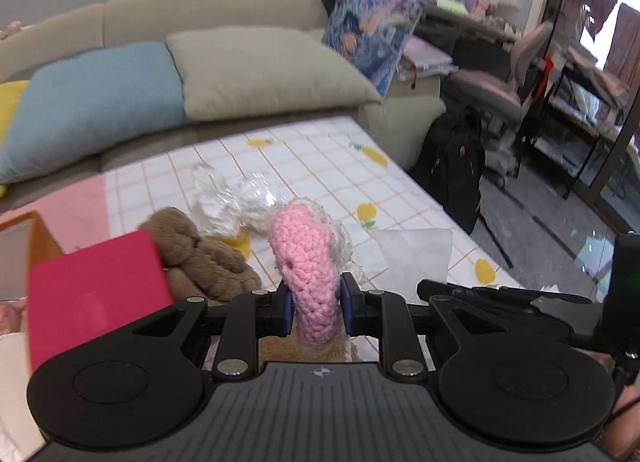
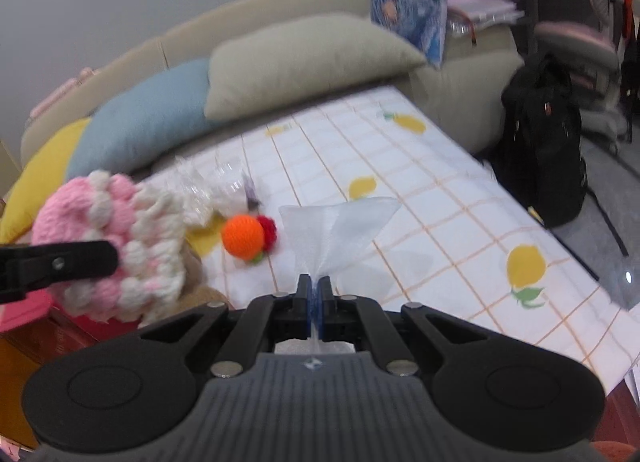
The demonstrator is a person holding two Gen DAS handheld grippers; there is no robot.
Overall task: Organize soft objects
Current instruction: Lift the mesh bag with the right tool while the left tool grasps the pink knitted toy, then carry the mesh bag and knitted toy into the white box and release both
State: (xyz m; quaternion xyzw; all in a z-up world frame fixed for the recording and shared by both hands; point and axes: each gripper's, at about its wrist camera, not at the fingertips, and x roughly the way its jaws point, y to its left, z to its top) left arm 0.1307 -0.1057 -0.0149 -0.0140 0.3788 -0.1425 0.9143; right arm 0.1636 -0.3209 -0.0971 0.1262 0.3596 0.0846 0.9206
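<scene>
Holding one pink crocheted toy (image 1: 312,274) between its two blue pads, your left hand-held gripper (image 1: 314,304) was clenched on the toy's lower part, and the toy stood up above the surface (image 1: 320,165) with its white frilly side turned away. Your right hand-held gripper (image 2: 313,294) was pinched fully together on one white mesh pouch (image 2: 340,229), whose fabric fanned out above the fingers.

You had one brown plush bear (image 1: 200,254) lying on the checked cloth with lemon prints, just beside one red box (image 1: 96,294). One bundle of clear crinkled wrap (image 1: 232,201) lay behind the bear. In the right wrist view you could see one orange crocheted ball (image 2: 242,236) with one small red piece touching it, resting on the cloth near the pouch.

Three cushions leaned on the sofa behind: one yellow (image 2: 44,173), one blue (image 1: 100,101) and one beige (image 1: 264,69). One black backpack (image 2: 548,149) stood on the floor at the right.
</scene>
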